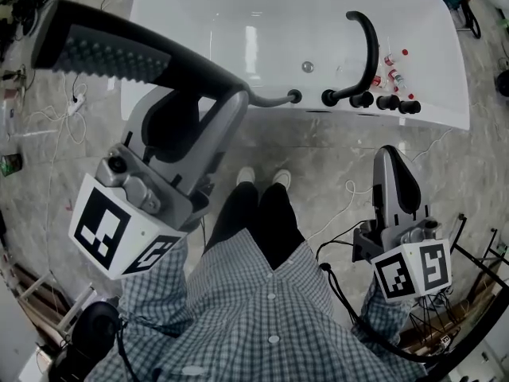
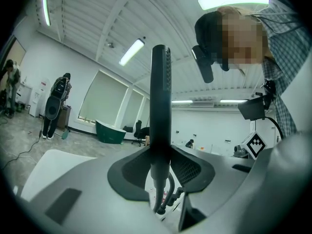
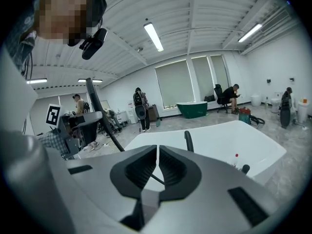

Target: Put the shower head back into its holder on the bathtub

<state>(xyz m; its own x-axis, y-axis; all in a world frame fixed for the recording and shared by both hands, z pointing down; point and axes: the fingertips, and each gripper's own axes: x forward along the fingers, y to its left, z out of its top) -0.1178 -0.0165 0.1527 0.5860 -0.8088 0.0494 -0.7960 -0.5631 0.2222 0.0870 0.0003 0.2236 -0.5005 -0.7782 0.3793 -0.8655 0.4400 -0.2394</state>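
Clamping the shower head [image 1: 111, 58] by its handle, left gripper [image 2: 161, 165] jaws tight on it, near the bathtub [image 1: 199, 14]; right gripper [image 3: 157, 165] jaws together, empty.

The shower head [image 1: 111, 54] is a long, flat, dark grey wand with a face of small nozzle dots. It is clamped by its handle in the left gripper [image 1: 229, 95] and raised above the floor, short of the white bathtub [image 1: 183, 14]. Its grey hose [image 1: 270, 100] runs to a dark round fitting [image 1: 293, 96] on the tub's near rim.
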